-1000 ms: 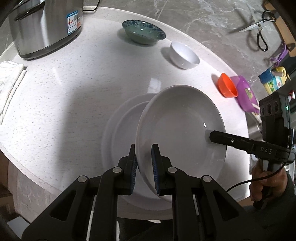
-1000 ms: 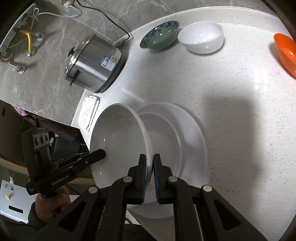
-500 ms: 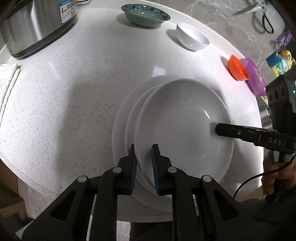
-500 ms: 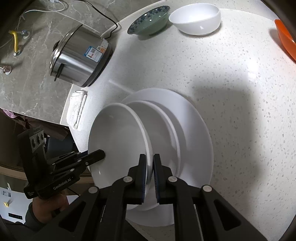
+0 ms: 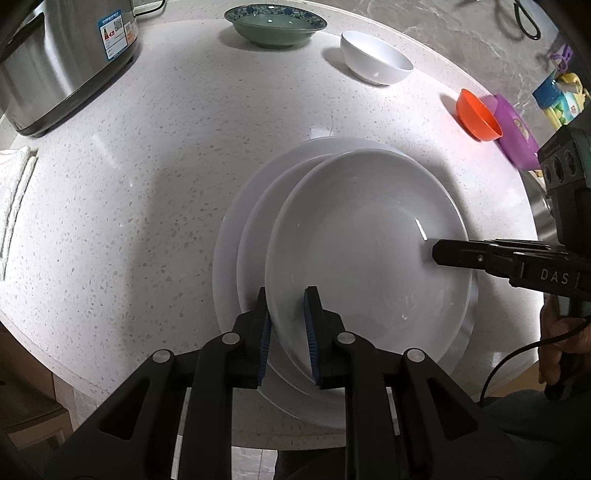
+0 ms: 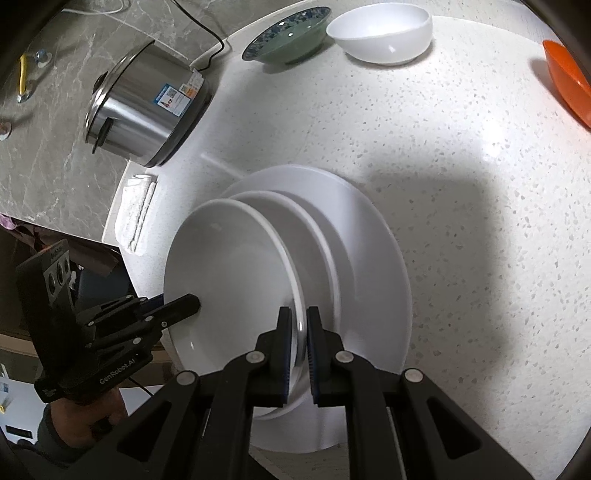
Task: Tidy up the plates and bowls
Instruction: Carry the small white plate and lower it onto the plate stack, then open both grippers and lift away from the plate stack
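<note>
Left wrist view: deep white plate (image 5: pixel 365 251) pinched at its near rim by the left gripper (image 5: pixel 288 332), jaws narrow on the edge, and at the opposite rim by the right gripper (image 6: pixel 297 347), likewise clamped. Held tilted just above two stacked plates (image 6: pixel 373 258) near the tabletop's (image 5: pixel 155 155) front edge. Stacking step apparently close to finished. Next, likely: level the plate, centre it over the pile, lower until seated, then ease both jaws apart. Green bowl (image 5: pixel 275 27), white bowl (image 5: pixel 375 66) and orange bowl (image 5: pixel 478 120) waiting along the far and right edges.

R tongs (image 6: pixel 298 325) pinch deep plate (image 6: pixel 229 273) rim, L tongs (image 6: pixel 181 306) on opp. edge.
</note>
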The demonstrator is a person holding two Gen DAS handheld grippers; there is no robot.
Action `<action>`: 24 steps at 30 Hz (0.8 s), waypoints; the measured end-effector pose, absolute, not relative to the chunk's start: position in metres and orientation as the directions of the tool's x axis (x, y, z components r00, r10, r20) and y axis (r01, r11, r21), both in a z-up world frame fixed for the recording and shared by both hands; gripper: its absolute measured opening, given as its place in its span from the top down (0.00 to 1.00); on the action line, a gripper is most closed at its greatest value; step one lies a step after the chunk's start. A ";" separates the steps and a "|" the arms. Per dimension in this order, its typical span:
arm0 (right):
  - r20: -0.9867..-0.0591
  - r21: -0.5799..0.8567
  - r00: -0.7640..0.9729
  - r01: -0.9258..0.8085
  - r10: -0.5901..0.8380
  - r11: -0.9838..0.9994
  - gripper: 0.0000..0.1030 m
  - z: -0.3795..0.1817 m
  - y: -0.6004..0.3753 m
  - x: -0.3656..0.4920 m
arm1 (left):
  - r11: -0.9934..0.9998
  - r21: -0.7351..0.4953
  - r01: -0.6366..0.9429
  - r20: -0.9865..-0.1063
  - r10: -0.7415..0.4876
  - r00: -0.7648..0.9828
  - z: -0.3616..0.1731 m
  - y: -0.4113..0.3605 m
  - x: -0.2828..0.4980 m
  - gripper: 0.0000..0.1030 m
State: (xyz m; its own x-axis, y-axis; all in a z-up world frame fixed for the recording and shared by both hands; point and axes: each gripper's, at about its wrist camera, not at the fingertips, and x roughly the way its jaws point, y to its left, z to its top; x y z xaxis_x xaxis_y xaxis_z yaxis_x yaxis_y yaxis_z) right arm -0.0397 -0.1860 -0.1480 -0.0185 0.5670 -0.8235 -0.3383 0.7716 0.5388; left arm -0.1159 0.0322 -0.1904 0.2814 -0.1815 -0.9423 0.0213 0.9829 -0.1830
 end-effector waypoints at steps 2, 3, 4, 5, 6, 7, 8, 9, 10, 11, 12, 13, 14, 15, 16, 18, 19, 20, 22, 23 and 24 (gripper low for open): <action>-0.830 0.526 -0.012 -0.348 0.557 0.776 0.90 -0.147 -0.186 -0.041 | 0.984 -0.177 0.020 -0.942 -0.175 0.285 -0.191 0.031 -0.115 0.83; -0.833 0.520 -0.010 -0.353 0.553 0.778 0.90 -0.147 -0.185 -0.041 | 0.984 -0.176 0.019 -0.943 -0.174 0.285 -0.192 0.030 -0.115 0.83; -0.836 0.515 -0.008 -0.356 0.549 0.780 0.91 -0.147 -0.185 -0.041 | 0.984 -0.176 0.017 -0.943 -0.173 0.285 -0.192 0.030 -0.114 0.83; -0.839 0.509 -0.005 -0.359 0.544 0.782 0.91 -0.146 -0.185 -0.041 | 0.985 -0.173 0.016 -0.943 -0.171 0.286 -0.191 0.031 -0.116 0.83; -0.841 0.505 -0.004 -0.362 0.541 0.783 0.91 -0.146 -0.185 -0.041 | 0.985 -0.170 0.016 -0.943 -0.168 0.288 -0.191 0.031 -0.118 0.83; -0.847 0.496 -0.004 -0.364 0.531 0.788 0.91 -0.146 -0.184 -0.041 | 0.986 -0.168 0.016 -0.943 -0.166 0.290 -0.191 0.031 -0.117 0.83; -0.851 0.489 -0.002 -0.370 0.526 0.790 0.91 -0.145 -0.184 -0.041 | 0.986 -0.169 0.014 -0.942 -0.166 0.292 -0.191 0.031 -0.117 0.83; -0.854 0.484 -0.002 -0.374 0.521 0.791 0.91 -0.145 -0.183 -0.041 | 0.985 -0.171 0.011 -0.941 -0.167 0.293 -0.191 0.032 -0.117 0.83; -0.856 0.479 -0.001 -0.377 0.517 0.793 0.91 -0.145 -0.183 -0.041 | 0.985 -0.175 0.008 -0.940 -0.169 0.295 -0.191 0.032 -0.117 0.83; -0.859 0.473 0.000 -0.380 0.511 0.795 0.92 -0.145 -0.182 -0.041 | 0.984 -0.178 0.006 -0.940 -0.172 0.295 -0.191 0.033 -0.117 0.83; -0.862 0.469 0.000 -0.381 0.507 0.797 0.93 -0.145 -0.182 -0.041 | 0.983 -0.185 0.002 -0.939 -0.177 0.296 -0.191 0.034 -0.116 0.83; -0.867 0.460 0.001 -0.382 0.498 0.802 0.94 -0.145 -0.182 -0.040 | 0.981 -0.192 -0.001 -0.937 -0.183 0.297 -0.191 0.036 -0.116 0.82; -0.869 0.457 0.000 -0.384 0.495 0.802 0.94 -0.145 -0.182 -0.040 | 0.977 -0.213 -0.012 -0.933 -0.200 0.298 -0.191 0.038 -0.116 0.81; -0.872 0.451 -0.001 -0.387 0.489 0.804 0.94 -0.144 -0.181 -0.040 | 0.975 -0.223 -0.018 -0.931 -0.208 0.300 -0.190 0.041 -0.116 0.80; -0.875 0.445 0.000 -0.390 0.484 0.806 0.93 -0.144 -0.180 -0.040 | 0.971 -0.236 -0.028 -0.927 -0.216 0.308 -0.189 0.043 -0.117 0.80; -0.881 0.432 0.002 -0.400 0.473 0.808 0.92 -0.143 -0.178 -0.040 | 0.964 -0.262 -0.040 -0.916 -0.235 0.326 -0.186 0.048 -0.118 0.78; -0.883 0.428 0.003 -0.402 0.469 0.809 0.92 -0.143 -0.176 -0.040 | 0.962 -0.269 -0.044 -0.914 -0.240 0.328 -0.185 0.050 -0.118 0.78; -0.885 0.425 0.004 -0.402 0.465 0.811 0.92 -0.143 -0.176 -0.039 | 0.958 -0.282 -0.049 -0.908 -0.251 0.335 -0.185 0.051 -0.118 0.78; -0.888 0.419 0.005 -0.401 0.460 0.814 0.92 -0.143 -0.174 -0.039 | 0.954 -0.294 -0.054 -0.902 -0.259 0.346 -0.182 0.054 -0.119 0.77; -0.890 0.415 0.006 -0.401 0.455 0.817 0.92 -0.143 -0.173 -0.039 | 0.952 -0.301 -0.056 -0.897 -0.263 0.357 -0.180 0.055 -0.119 0.77; -0.892 0.411 0.006 -0.402 0.452 0.818 0.92 -0.143 -0.173 -0.039 | 0.948 -0.313 -0.057 -0.888 -0.270 0.373 -0.176 0.058 -0.120 0.77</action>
